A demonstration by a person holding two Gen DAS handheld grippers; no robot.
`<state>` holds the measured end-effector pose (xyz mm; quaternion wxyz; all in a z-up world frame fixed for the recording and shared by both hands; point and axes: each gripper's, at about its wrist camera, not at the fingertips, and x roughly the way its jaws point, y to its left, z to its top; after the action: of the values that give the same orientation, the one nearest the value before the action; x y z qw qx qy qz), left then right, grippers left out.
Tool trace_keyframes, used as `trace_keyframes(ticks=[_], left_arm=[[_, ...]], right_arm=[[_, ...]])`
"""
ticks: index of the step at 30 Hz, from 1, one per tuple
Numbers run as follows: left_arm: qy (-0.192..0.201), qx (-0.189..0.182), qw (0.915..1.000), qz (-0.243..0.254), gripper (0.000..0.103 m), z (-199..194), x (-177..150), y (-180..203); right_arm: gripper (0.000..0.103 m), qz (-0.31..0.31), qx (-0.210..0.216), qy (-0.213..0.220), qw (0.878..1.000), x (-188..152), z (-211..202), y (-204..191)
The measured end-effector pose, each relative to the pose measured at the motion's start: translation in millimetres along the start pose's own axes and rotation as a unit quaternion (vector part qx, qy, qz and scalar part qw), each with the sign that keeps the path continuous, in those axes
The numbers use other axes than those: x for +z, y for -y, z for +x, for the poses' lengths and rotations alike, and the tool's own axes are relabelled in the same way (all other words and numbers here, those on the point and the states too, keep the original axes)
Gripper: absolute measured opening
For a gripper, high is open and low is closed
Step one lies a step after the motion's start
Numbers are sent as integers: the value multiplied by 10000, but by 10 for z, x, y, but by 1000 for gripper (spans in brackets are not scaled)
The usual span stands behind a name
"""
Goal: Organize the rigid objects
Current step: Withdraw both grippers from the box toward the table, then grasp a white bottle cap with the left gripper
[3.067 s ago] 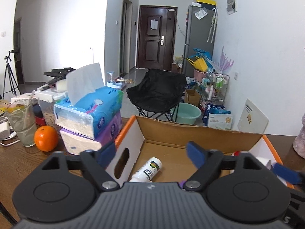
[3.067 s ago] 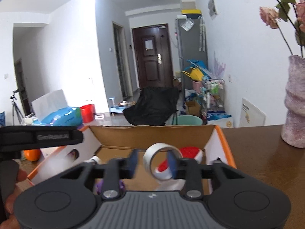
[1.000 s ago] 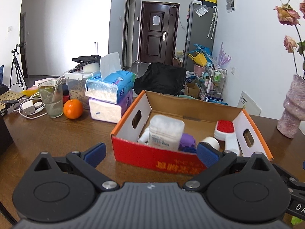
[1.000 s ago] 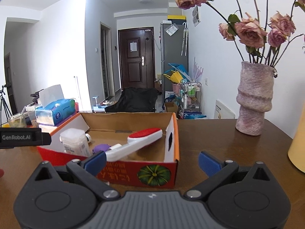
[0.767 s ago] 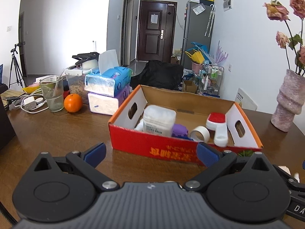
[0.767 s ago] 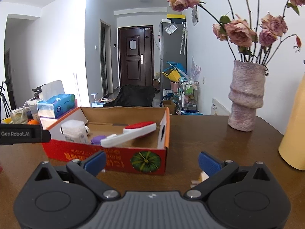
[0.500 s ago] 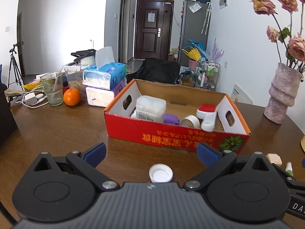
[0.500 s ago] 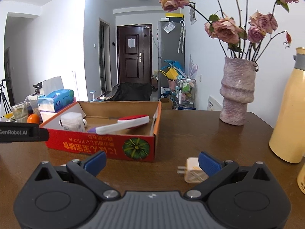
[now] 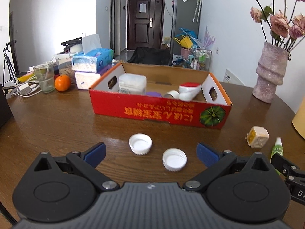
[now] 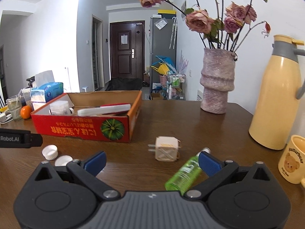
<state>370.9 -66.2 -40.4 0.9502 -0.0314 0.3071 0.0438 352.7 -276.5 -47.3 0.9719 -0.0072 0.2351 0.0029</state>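
The left gripper (image 9: pixel 150 152) is spread wide and holds nothing; just before it, two white bottle caps (image 9: pixel 140 144) lie on the brown worktop (image 9: pixel 57 118), open side up, close to each other but apart. The right gripper (image 10: pixel 151 161) is also wide and empty; one green bottle (image 10: pixel 184 173) lies on its side between its fingers, nearer the right finger, and whether it touches that finger I cannot tell. A little beyond the bottle sits one cream plug adapter (image 10: pixel 166 148), with its two pins pointing left. Farther back stands one red cardboard box (image 9: pixel 162 110), open at the top. Inside it I count one white tub (image 9: pixel 132 83) at the left, one roll of tape (image 9: pixel 171 94), one purple thing (image 9: pixel 153 94) mostly hidden, and one white brush with a red top (image 9: pixel 189 90) leaning toward the right wall. To the right of the box stand one pink vase with dried roses (image 10: pixel 217 80), one yellow thermos (image 10: pixel 276 99) and one yellow mug (image 10: pixel 292 162). To the left are two tissue packs (image 9: pixel 91 66), stacked, one orange (image 9: pixel 62 83) and one glass (image 9: pixel 44 77).
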Motion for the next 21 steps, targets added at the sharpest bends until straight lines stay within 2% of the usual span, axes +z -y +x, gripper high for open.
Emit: trace_keyframes(ticks=[4,21], left_arm=[[-122,-82,9999,25,103,25,-80,69],[-534,-15,9983,213,103,361,-246,327]], right_arm=[[103,-5,-55,-78,10000,-82,7,92],[103,156,-201,-298,9992,-226,143,419]])
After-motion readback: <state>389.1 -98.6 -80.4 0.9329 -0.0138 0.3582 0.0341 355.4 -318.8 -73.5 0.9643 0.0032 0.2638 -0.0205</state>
